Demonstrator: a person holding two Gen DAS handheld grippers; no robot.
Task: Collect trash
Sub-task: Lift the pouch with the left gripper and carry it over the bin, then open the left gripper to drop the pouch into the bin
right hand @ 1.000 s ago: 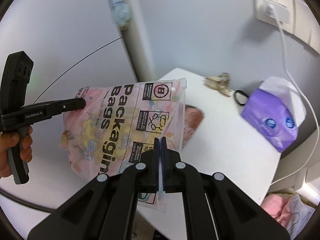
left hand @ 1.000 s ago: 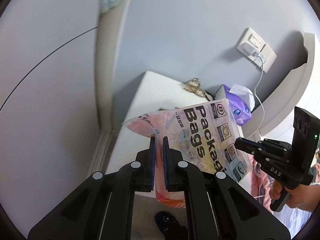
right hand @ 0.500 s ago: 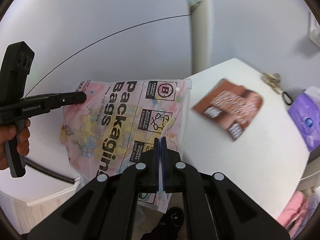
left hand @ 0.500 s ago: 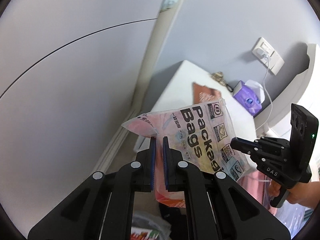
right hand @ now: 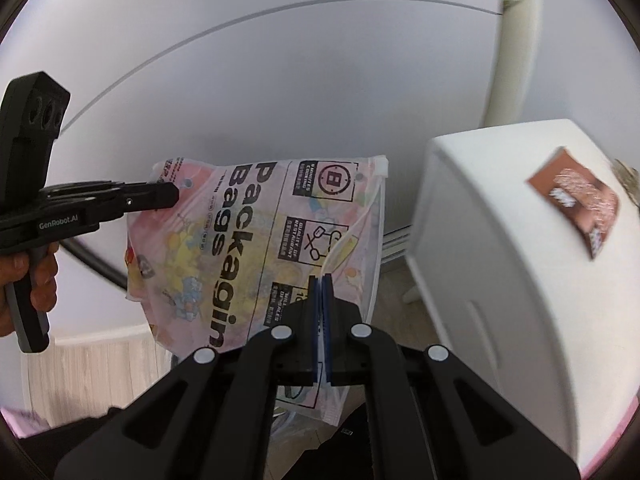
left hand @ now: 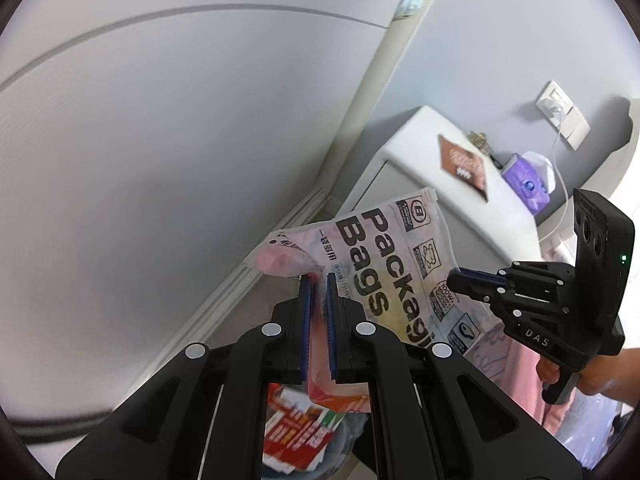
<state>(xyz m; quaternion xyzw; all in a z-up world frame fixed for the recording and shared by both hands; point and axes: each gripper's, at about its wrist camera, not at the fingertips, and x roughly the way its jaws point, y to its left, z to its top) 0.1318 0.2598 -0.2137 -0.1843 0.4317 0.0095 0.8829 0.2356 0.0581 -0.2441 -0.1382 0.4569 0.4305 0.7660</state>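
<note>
A pale wall (left hand: 168, 152) and a white cabinet (right hand: 512, 264) fill the room behind.

A plastic bag (right hand: 256, 248) with the words "Packaging Bags" on it is held up in the air, beside the cabinet. Pink and yellow things can be seen through it. The bag looks thin, soft and light, so it will flop and bend. It may be slippery too, and it could tear if it is pulled hard.

The bag is held at two places. One top corner is pinched by the left gripper (left hand: 318, 280), whose jaws are almost closed on the bunched plastic. The other side edge is pinched by the right gripper (right hand: 321, 280), whose jaws are pressed flat on the thin sheet. Holds near the edges and corners like these are a good choice, because the bag is kept spread out.

Under the bag, something red and white (left hand: 298, 436) is seen in the left view. It may be trash in a bin, but it is too blurry to be sure.

On top of the cabinet a brown packet (right hand: 576, 204) is lying flat. Further back a purple tissue pack (left hand: 526, 184) is standing.
</note>
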